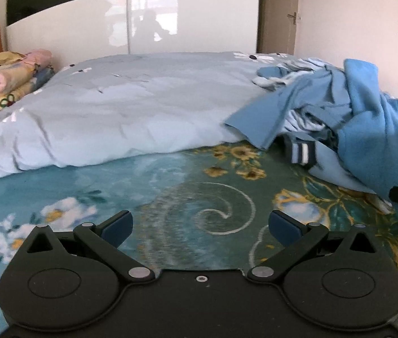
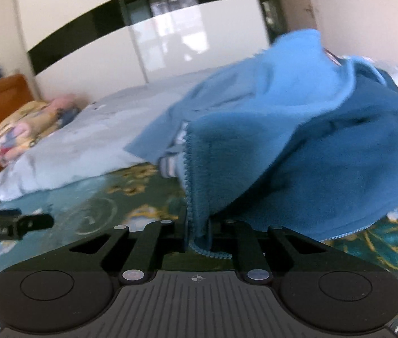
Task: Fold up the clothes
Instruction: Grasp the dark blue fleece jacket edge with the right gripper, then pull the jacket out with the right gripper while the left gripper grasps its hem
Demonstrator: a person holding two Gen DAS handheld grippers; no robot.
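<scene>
Right hand-held gripper: fingers drawn together, clamped on the zipper edge of a blue fleece garment, which lifts away toward 1 o'clock. Left hand-held gripper: fingers spread wide apart, empty, above the teal floral bedspread. At 2 o'clock of the left view, a heap of blue clothes lies partly on the pale blue duvet. Folded blankets at 10 o'clock; glossy white wardrobe beyond.
</scene>
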